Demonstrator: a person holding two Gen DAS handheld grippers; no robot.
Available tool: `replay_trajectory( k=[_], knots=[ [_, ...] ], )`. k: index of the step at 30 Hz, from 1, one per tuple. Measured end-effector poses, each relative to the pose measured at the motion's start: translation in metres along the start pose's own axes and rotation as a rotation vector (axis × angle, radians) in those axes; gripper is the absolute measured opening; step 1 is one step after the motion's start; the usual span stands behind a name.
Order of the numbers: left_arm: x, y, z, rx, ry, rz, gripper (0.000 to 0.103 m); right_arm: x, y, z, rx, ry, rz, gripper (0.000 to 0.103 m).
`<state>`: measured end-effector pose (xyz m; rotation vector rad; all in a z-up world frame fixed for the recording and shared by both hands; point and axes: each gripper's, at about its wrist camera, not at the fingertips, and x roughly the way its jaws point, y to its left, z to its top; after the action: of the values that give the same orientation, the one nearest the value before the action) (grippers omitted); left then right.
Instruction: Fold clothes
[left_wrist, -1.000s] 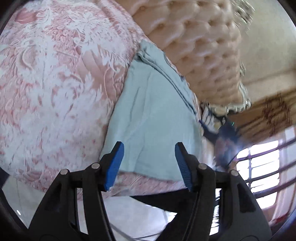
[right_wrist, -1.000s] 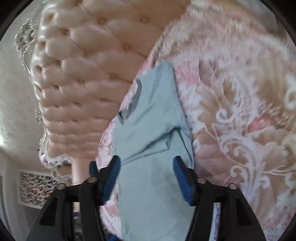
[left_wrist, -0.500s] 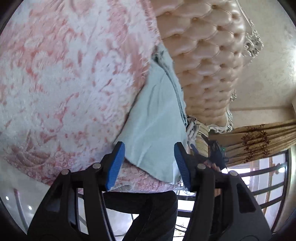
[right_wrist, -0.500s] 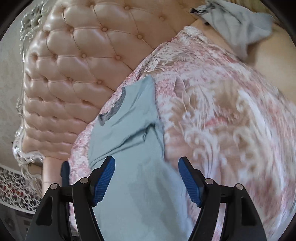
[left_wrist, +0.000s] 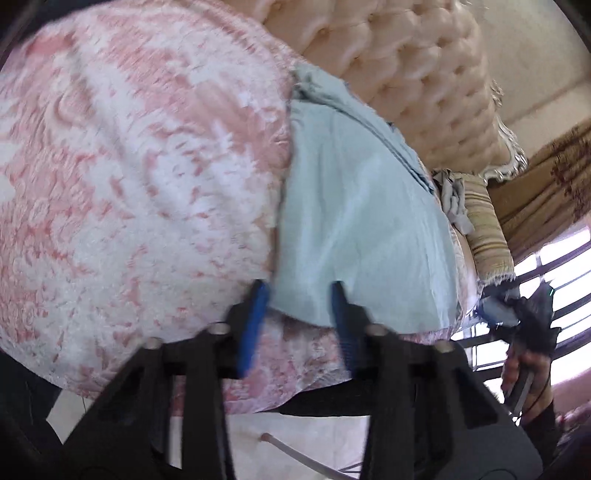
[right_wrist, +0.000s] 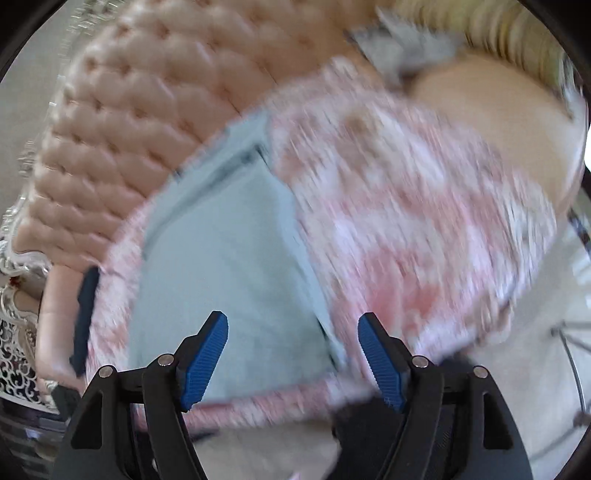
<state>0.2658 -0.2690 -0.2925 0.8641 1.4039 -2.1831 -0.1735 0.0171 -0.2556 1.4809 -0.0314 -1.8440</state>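
Both wrist cameras look steeply down from close by, from opposite sides, sharing the pale blue folded cotton garment on the pink-and-white floral bedspread.

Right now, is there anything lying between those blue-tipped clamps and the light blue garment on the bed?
Nothing visible. The light blue garment lies flat on the pink bedspread. The left gripper, whose jaws have just been closing, already straddles its near hem. The right gripper hangs open above its near edge, with only air between.
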Motion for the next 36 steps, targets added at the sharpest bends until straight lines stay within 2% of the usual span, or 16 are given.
replay_trajectory(
  k=[1,4,7,9,13,15,18,21,23,25,27,31,33,36],
  knots=[
    [0.0,0.002,0.0,-0.009,0.001,-0.005,0.027,0.002,-0.005,-0.002,0.011,0.023,0.002,0.074],
    [-0.001,0.0,-0.002,0.002,-0.003,0.003,0.027,0.006,-0.007,-0.004,-0.043,-0.001,-0.067,0.074],
    [0.0,-0.003,-0.005,0.02,-0.014,0.02,0.027,0.013,0.01,-0.005,-0.179,-0.013,-0.141,0.074],
    [0.001,-0.005,-0.005,0.026,-0.017,0.025,0.027,0.026,0.027,-0.012,-0.289,0.021,-0.173,0.074],
    [0.002,-0.007,-0.007,0.042,-0.022,0.032,0.027,0.049,0.039,-0.022,-0.379,0.083,-0.238,0.072],
    [0.002,-0.008,-0.007,0.05,-0.025,0.037,0.027,0.051,0.041,-0.026,-0.372,0.112,-0.204,0.032],
    [0.003,-0.007,-0.006,0.043,-0.025,0.034,0.028,0.051,0.044,-0.032,-0.42,0.131,-0.213,0.017],
    [0.003,-0.006,-0.006,0.031,-0.025,0.025,0.028,0.044,0.044,-0.036,-0.42,0.16,-0.18,0.017],
    [0.003,-0.005,-0.005,0.025,-0.025,0.02,0.028,0.041,0.046,-0.046,-0.453,0.202,-0.194,0.017],
    [0.003,-0.004,-0.006,0.022,-0.025,0.018,0.028,0.038,0.052,-0.057,-0.511,0.256,-0.168,0.017],
    [0.003,-0.004,-0.006,0.02,-0.026,0.017,0.028,0.027,0.059,-0.065,-0.571,0.242,-0.172,0.018],
    [0.003,-0.004,-0.006,0.018,-0.029,0.015,0.028,0.018,0.042,-0.046,-0.497,0.143,-0.246,0.022],
    [0.003,-0.003,-0.006,0.017,-0.03,0.013,0.028,0.021,0.034,-0.033,-0.495,0.108,-0.256,0.033],
    [0.003,-0.003,-0.006,0.015,-0.032,0.011,0.028,0.032,0.035,-0.02,-0.566,0.098,-0.244,0.041]
  ],
)
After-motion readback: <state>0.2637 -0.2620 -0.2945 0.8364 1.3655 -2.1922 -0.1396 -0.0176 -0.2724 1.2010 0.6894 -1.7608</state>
